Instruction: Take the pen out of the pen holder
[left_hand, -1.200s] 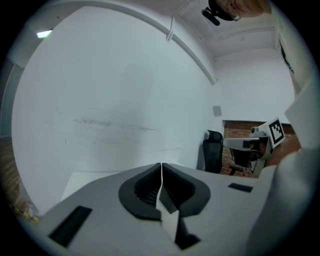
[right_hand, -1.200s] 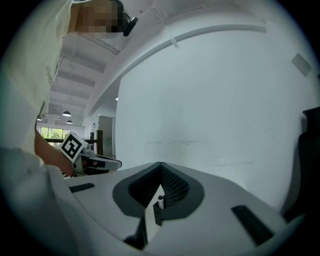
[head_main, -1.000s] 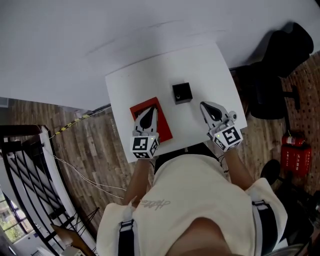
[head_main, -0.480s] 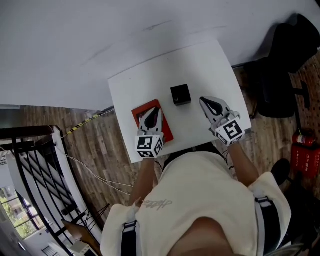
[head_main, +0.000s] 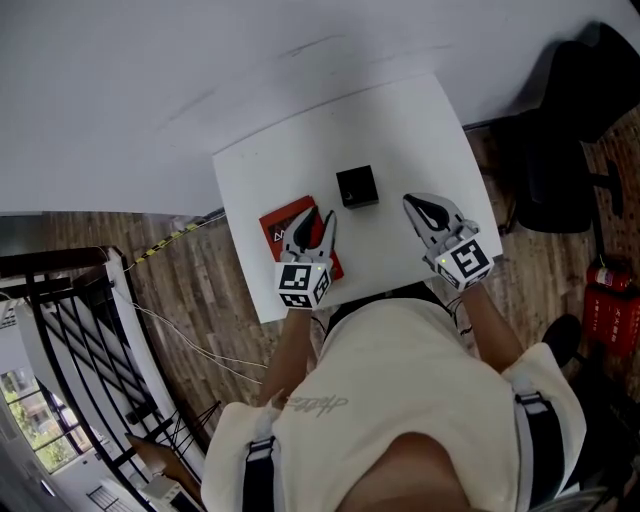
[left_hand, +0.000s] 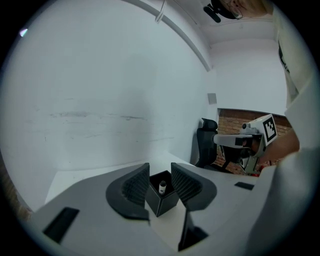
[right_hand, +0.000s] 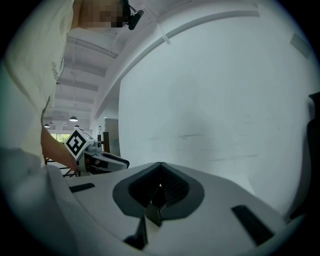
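Pen (left_hand: 162, 187) stands upright inside the black pen holder (head_main: 358, 186) on the worktop (head_main: 420, 130), only its top end showing. Our left tool (head_main: 318, 222), over the red book (head_main: 272, 222), has just been spreading its jaws. Nothing sits between them, and they line up on the holder ahead, so we judge it is readying a grab. Our right tool (head_main: 422, 208) waits closed and empty nearby.

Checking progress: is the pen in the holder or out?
In. The pen shows its white end inside the open top of the black pen holder.
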